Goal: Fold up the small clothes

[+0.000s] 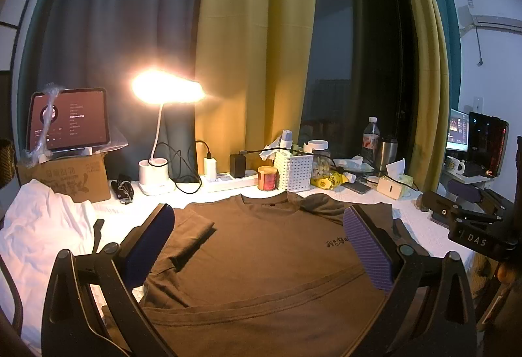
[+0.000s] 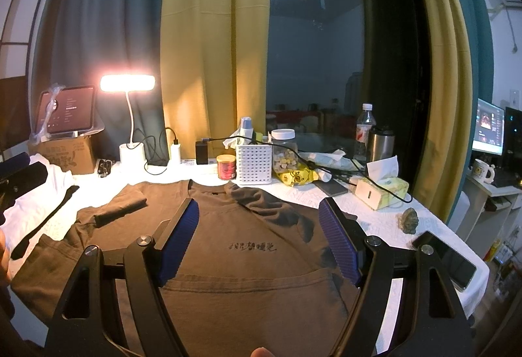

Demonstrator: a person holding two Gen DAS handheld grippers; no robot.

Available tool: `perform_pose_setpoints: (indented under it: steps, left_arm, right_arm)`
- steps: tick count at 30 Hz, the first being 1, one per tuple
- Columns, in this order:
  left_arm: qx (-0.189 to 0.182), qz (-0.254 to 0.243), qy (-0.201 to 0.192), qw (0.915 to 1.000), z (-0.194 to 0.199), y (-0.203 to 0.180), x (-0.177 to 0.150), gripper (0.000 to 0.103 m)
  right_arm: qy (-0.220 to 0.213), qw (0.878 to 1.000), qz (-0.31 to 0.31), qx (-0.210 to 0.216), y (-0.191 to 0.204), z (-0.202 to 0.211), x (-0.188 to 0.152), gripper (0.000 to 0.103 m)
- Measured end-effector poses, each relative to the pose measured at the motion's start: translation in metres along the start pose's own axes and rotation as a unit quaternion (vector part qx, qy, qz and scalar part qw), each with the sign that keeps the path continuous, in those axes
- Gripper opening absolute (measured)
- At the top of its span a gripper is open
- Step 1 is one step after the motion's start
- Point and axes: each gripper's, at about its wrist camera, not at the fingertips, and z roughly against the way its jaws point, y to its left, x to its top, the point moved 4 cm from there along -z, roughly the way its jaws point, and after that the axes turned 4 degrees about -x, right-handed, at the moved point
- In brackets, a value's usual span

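A brown T-shirt (image 1: pixel 261 259) lies flat on the white table, chest print up and collar toward the back. Both sleeves (image 2: pixel 120 207) are folded in over the body, and a doubled hem layer (image 2: pixel 244 288) covers the near part. My left gripper (image 1: pixel 257 212) hovers open above the shirt's left half, with nothing between its purple pads (image 1: pixel 368 249). Over the chest print (image 2: pixel 251 246) my right gripper (image 2: pixel 259 203) is also open and holds nothing. A crumpled white garment (image 1: pixel 42 226) sits at the table's left end.
Along the back edge stand a lit desk lamp (image 1: pixel 153 168), a tablet on a cardboard box (image 1: pixel 68 177), a power strip, a white basket (image 2: pixel 254 164), a jar, a bottle and a tissue box (image 2: pixel 381 190). A phone (image 2: pixel 450 259) lies at the right edge. A black strap (image 2: pixel 45 220) lies on the left.
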Motion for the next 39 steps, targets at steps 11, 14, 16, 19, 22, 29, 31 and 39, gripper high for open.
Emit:
perform_pose_setpoints:
  steps: [11,14,16,19,22,29,31,39]
  left_arm:
    - [-0.001,0.000,0.003,1.0000,-0.001,-0.002,0.000,0.102]
    - [0.001,0.000,0.005,1.0000,-0.002,-0.002,0.000,0.102]
    - [0.005,0.001,0.012,0.9999,-0.004,-0.002,-0.001,0.102]
    - [0.007,0.000,0.028,0.9996,-0.009,-0.004,-0.004,0.102]
    - [0.005,-0.004,0.036,0.9993,-0.011,-0.007,-0.007,0.102]
    - [0.012,-0.004,0.037,0.9992,-0.012,-0.003,-0.008,0.102]
    - [0.012,0.005,0.042,0.9990,-0.013,0.001,-0.008,0.102]
    - [-0.008,-0.003,0.051,0.9987,-0.015,0.000,-0.010,0.102]
  right_arm:
    - [0.001,1.000,0.000,0.001,0.001,0.000,-0.001,0.079]
    - [0.002,1.000,0.000,0.002,0.000,0.000,-0.001,0.079]
    - [0.002,1.000,-0.001,0.003,0.001,0.001,-0.002,0.079]
    - [0.004,1.000,-0.006,0.001,-0.001,0.000,-0.004,0.079]
    - [0.009,1.000,-0.007,-0.001,-0.002,-0.002,-0.005,0.079]
    - [0.009,1.000,-0.003,0.004,0.003,-0.002,-0.006,0.079]
    - [0.012,1.000,-0.002,0.004,0.003,-0.003,-0.005,0.079]
    - [0.013,1.000,-0.002,0.005,0.004,-0.004,-0.006,0.079]
